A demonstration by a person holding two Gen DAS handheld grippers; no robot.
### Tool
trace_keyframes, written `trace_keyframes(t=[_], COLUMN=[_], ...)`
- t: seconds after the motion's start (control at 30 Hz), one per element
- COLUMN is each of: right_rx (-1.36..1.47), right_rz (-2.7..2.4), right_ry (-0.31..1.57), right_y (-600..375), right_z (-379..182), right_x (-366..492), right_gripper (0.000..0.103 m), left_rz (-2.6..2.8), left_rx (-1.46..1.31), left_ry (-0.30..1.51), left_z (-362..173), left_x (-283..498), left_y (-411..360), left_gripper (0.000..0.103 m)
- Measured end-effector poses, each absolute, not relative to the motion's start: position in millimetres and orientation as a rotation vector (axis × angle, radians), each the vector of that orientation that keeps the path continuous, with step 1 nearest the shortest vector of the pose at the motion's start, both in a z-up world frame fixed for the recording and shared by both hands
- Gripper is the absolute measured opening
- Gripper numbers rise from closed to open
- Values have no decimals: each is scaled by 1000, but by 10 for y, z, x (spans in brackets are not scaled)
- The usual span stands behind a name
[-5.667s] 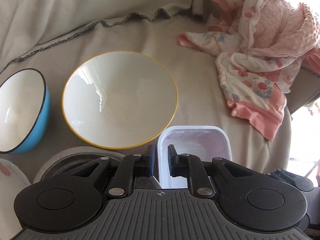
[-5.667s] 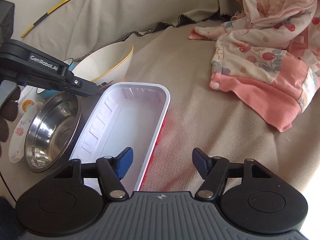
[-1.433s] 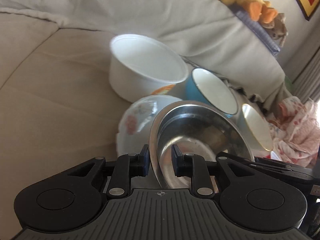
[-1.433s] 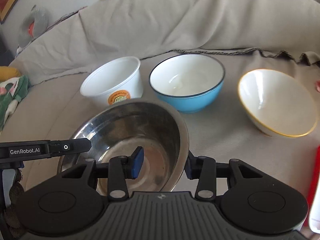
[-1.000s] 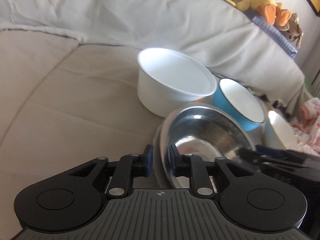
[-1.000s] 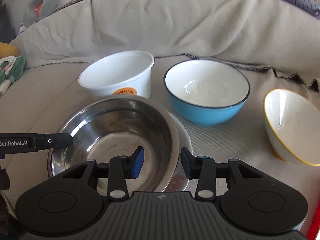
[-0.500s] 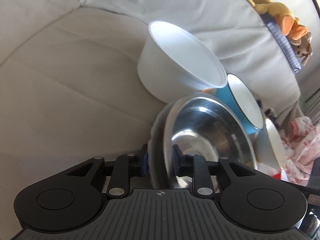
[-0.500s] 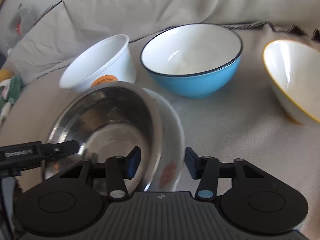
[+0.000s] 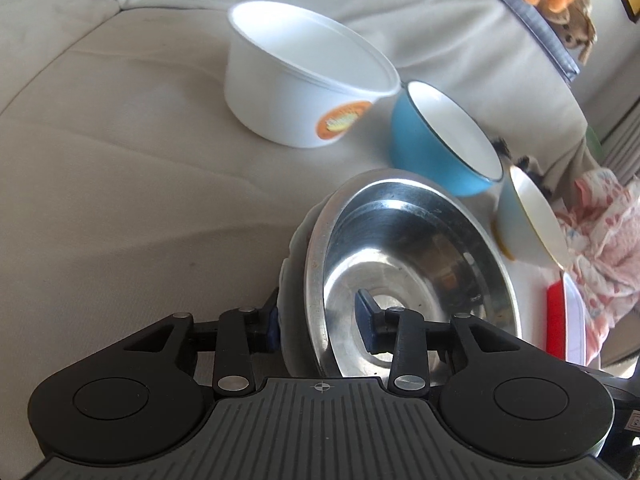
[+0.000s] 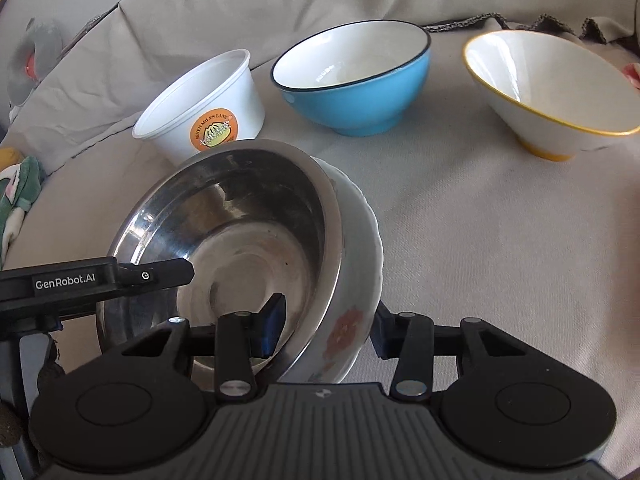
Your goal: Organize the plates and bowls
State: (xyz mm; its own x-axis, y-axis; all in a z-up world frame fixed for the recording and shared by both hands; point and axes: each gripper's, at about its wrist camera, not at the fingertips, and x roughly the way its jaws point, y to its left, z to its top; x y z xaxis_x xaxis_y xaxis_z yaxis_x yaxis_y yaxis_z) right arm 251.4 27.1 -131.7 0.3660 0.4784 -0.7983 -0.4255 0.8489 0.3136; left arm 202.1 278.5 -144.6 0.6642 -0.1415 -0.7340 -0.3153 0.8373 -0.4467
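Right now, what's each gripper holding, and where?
Right gripper pinches the stacked steel bowl and floral bowl at their near rims; left gripper straddles them, open.

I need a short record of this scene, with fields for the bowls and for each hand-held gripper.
stack: stainless steel bowl nested in white floral ceramic bowl, tilted
left hand-held gripper: open, straddling both rims
right hand-held gripper: apparently closed across both rims
behind: white plastic tub with orange label, blue bowl, yellow-rimmed white bowl, standing separately
surface: beige sofa cover
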Motion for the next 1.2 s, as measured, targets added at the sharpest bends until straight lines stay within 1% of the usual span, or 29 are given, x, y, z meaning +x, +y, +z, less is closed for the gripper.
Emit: trace_keyframes(t=[0.23,0.43,0.6,0.87,1.07,1.2], right_rx=[86,95,93,95,68,58], right_rz=[586,578,578,574,573,573], right_ry=[1037,1005,1001,991,990,989], right_y=[103,46,51,18,61,105], right_z=[-1311,-1255,-1272,-1231,-1229,-1224], right_x=[2452,2421,2418,2383,2382,2397], right_gripper=[43,43,43,44,45,45], left_rz=[109,122,108,98,77,85], left_rx=[-660,-603,-642,-648,-658,-657], left_ry=[809,804,795,795,779,763], left_z=[-1481,-1459,-1472,-1458,-1472,-1475], left_x=[2061,2056,2004,1940,1943,2004], left_y=[2812,2732,2811,2818,2835,2852], left_gripper=[40,40,34,33,34,37])
